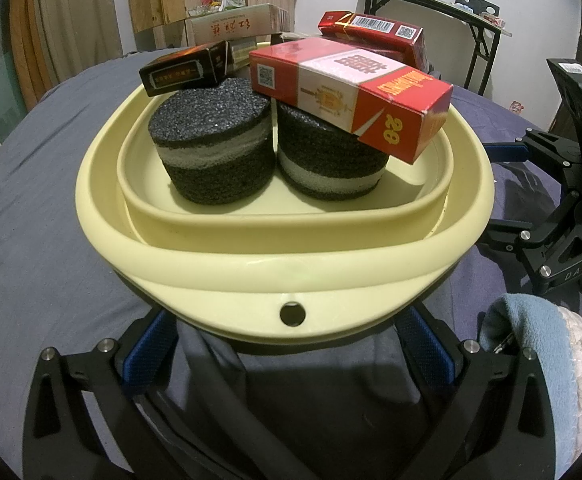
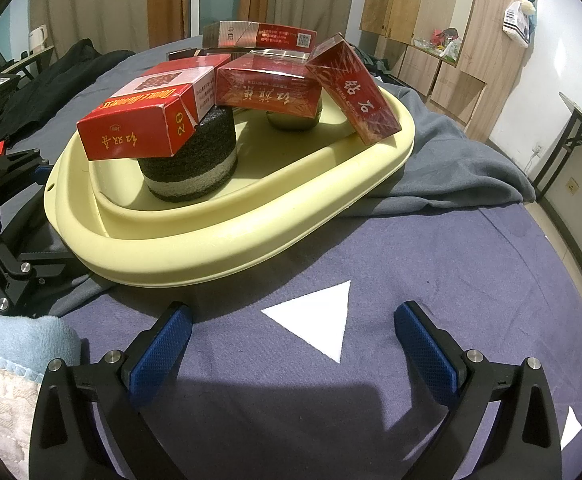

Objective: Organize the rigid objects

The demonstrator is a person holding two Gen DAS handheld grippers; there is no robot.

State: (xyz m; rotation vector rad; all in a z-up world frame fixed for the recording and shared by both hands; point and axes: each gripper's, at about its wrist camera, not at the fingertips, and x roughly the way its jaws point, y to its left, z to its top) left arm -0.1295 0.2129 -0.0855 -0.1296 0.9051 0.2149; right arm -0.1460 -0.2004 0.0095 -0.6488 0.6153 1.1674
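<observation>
Tipping is the big risk: red box sits crooked on a foam round in the yellow tray. Left gripper jaws spread wide around tray's near lip; right gripper wide, empty.

Counts:
- cream basin: 1
- foam cylinders, black with a white band: 2, side by side in the basin, left one and right one
- cigarette packs: 5 countable from the right wrist
  - red-and-white pack
  - red middle pack
  - red tilted pack at the basin's right rim
  - pale-and-red back pack
  - dark pack, mostly hidden
  - packs overlap, so the exact total is unclear
- dark rounded item under the red middle pack: 1, kind unclear
- white triangles on the cloth: 2, a full one and a cropped one
</observation>
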